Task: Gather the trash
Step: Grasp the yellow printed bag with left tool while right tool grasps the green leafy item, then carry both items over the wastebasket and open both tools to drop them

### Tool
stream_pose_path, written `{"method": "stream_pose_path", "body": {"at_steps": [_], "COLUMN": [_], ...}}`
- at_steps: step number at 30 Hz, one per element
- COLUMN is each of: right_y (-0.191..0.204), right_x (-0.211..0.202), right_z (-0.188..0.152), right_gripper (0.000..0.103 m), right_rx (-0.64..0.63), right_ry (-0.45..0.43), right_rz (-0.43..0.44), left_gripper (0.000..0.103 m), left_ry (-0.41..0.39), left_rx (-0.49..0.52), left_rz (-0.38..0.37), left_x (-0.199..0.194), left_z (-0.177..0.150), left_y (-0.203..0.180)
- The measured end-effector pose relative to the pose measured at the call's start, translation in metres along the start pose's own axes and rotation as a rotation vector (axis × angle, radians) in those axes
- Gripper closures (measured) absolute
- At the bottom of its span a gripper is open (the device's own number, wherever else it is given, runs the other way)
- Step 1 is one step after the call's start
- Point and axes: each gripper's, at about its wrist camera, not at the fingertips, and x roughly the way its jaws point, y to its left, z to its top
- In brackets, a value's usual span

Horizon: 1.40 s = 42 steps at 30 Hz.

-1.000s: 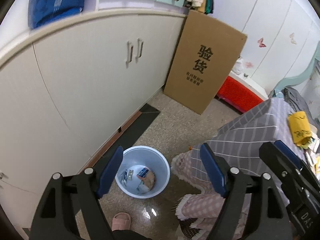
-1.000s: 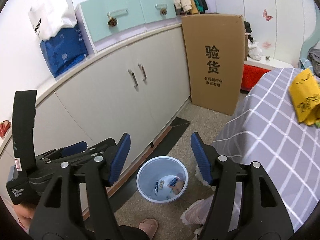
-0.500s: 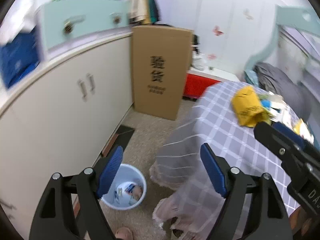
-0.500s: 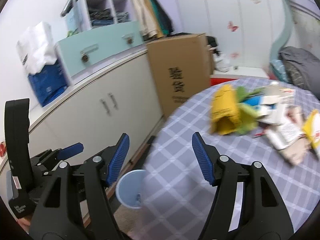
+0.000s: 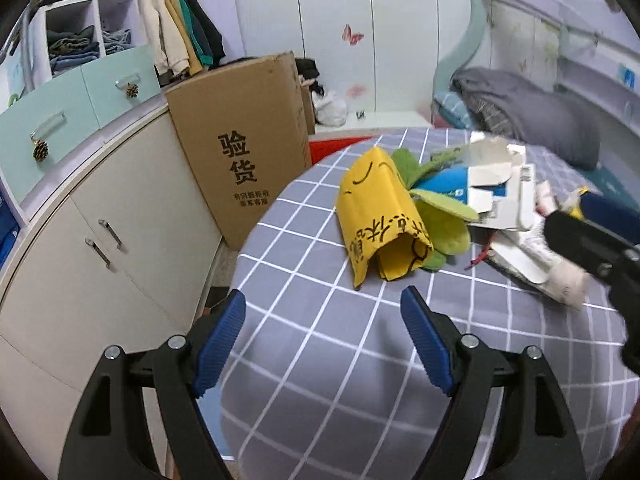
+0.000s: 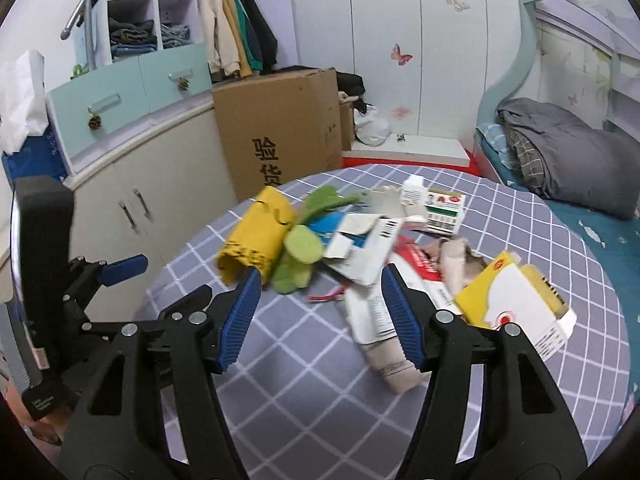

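Note:
A heap of trash lies on the round table with the grey checked cloth (image 5: pixel 320 380). It includes a yellow paper bag (image 5: pixel 376 216), a green soft piece (image 5: pixel 444 220), a torn white-and-blue carton (image 5: pixel 496 196) and a yellow-and-white box (image 6: pixel 516 300). My left gripper (image 5: pixel 322 308) is open over bare cloth, just short of the yellow bag. My right gripper (image 6: pixel 320 280) hangs over the near side of the heap. Its jaws are closing a little, with no piece pressed between the pads.
A tall cardboard box (image 5: pixel 240 152) leans on the cream cabinets (image 5: pixel 120 240) left of the table. A bed with a grey blanket (image 6: pixel 560 152) is at the right. A small medicine box (image 6: pixel 440 208) lies at the heap's far side.
Both views have swung away from the floor bin by the cabinets and up onto the table. The bin has left the picture and the trash heap now fills the middle.

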Motion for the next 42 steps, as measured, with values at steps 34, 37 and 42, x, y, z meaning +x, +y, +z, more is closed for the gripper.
{"method": "stream_pose_path", "body": {"at_steps": [34,37,42], "right_y": [0.079,0.102,0.153], "right_x": [0.057,0.042,0.031], "right_z": [0.044,0.055,0.058], "right_gripper": [0.097,0.097,0.097], "right_rx": [-0.199,-0.206,-0.253], "right_ry": [0.047,0.021,0.011], "right_rz": [-0.088,-0.024,0.072], "left_gripper": [0.099,0.099,0.099], "left_ry": [-0.08,-0.083,-0.08], "left_rx": [-0.227,-0.26,-0.314], "left_rz": [-0.042,-0.039,0.0], "left_x": [-0.017,-0.023,-0.033], "left_z": [-0.008,-0.018,-0.036], "left_y": [0.128,0.15,0.188]}}
